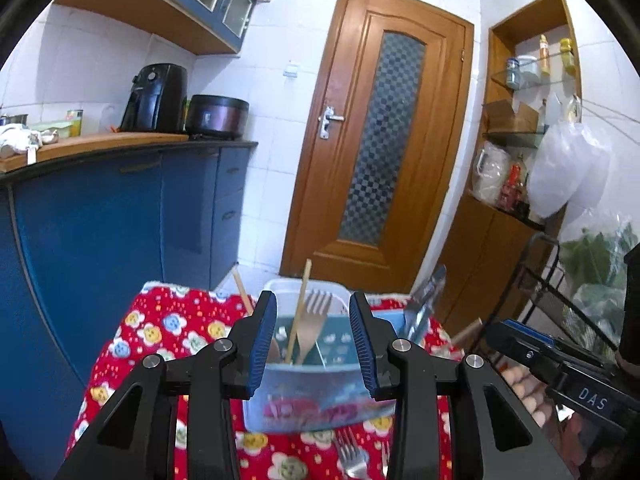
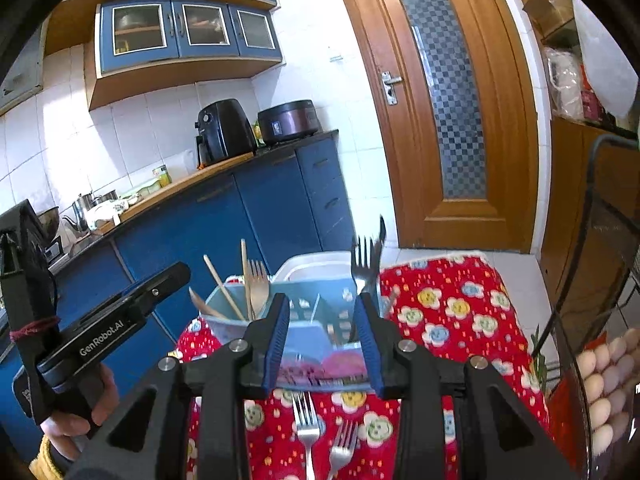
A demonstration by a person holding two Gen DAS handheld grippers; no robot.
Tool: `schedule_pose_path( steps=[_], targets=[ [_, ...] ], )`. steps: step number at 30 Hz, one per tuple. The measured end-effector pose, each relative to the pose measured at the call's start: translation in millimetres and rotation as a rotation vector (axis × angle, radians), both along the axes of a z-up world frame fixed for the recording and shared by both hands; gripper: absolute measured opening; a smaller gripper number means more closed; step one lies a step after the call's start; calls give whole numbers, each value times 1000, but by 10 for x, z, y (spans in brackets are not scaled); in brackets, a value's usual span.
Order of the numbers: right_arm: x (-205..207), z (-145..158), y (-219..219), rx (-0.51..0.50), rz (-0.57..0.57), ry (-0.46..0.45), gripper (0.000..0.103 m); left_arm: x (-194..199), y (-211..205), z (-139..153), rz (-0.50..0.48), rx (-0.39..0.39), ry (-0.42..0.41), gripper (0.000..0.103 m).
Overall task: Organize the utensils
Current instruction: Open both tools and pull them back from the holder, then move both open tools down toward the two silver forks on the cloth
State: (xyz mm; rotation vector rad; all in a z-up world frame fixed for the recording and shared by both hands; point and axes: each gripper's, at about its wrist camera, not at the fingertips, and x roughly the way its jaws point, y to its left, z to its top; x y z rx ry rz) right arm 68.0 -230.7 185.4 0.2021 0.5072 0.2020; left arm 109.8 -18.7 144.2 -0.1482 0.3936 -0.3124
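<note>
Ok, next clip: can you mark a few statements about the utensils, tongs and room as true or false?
1. Two metal forks lie on the red floral cloth in front of the blue caddy. True.
2. The right tongs are clamped on a fork. False: they are open, with nothing between the pads.
3. A wooden fork stands upright in the caddy. True.
4. The wooden door behind the table stands wide open. False: it is shut.
5. The left tongs are open and grip nothing. True.
</note>
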Motion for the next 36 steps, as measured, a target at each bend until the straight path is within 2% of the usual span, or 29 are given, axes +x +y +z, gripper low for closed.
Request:
schedule_pose_path(
  steps=[6, 18, 36],
  targets=[
    [-154, -179, -57, 15, -15, 40, 37, -168, -51, -113, -21, 28, 36, 39],
    [-272, -525, -172, 44, -39, 130, 38, -314, -70, -455, -35, 34, 146, 39],
    [-249, -1103, -304, 75, -53, 288, 42, -263, -16, -953, -7, 59, 296, 39]
  ],
)
